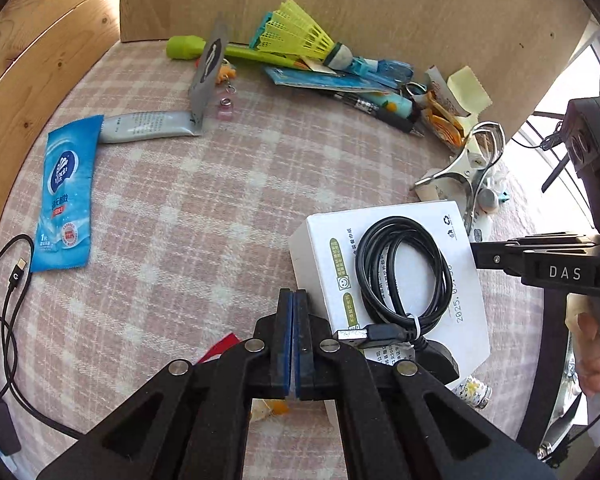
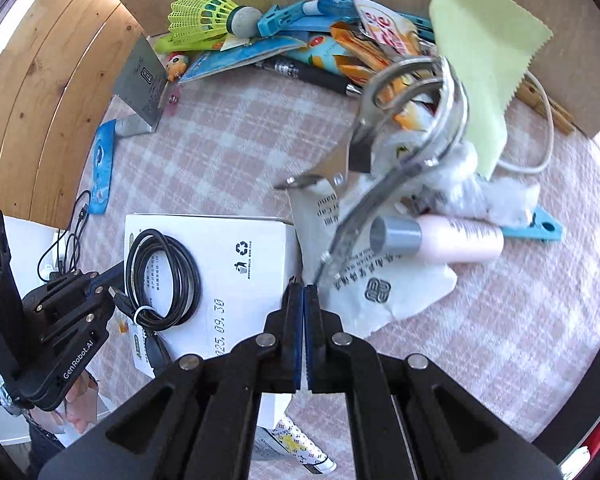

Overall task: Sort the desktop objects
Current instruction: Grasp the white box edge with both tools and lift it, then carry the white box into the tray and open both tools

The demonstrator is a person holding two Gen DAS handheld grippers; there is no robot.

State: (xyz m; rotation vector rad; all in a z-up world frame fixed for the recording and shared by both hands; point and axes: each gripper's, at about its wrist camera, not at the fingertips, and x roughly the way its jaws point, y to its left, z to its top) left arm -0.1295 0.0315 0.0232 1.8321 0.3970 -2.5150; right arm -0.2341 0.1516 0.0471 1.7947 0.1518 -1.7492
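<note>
Far left of the frame, a blue wipe packet point(image 1: 66, 196) lies flat on the counter point(image 1: 204, 216). Centre, the left tool point(image 1: 294, 300) is clenched, empty. Right, the black cable point(image 1: 400, 276) sits coiled on the white box point(image 1: 456, 300); the right tool point(image 2: 303, 296) is clenched too, empty.

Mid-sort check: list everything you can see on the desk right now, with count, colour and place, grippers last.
white box: 1, white, near centre.
black cable: 1, coiled on the box.
wet-wipe packet: 1, blue, left side.
tube: 1, grey, beside the packet.
shuttlecock: 1, yellow-green, back pile.
black pen: 1, back pile.
metal clamp: 1, silver, right pile.
cloth: 1, pale yellow, against the back board.
pink bottle: 1, grey cap, lying at the right.
tablecloth: 1, pink check, beneath everything.
left gripper: black, shut, empty, beside the box.
right gripper: black, shut, empty, at the box's right edge.
</note>
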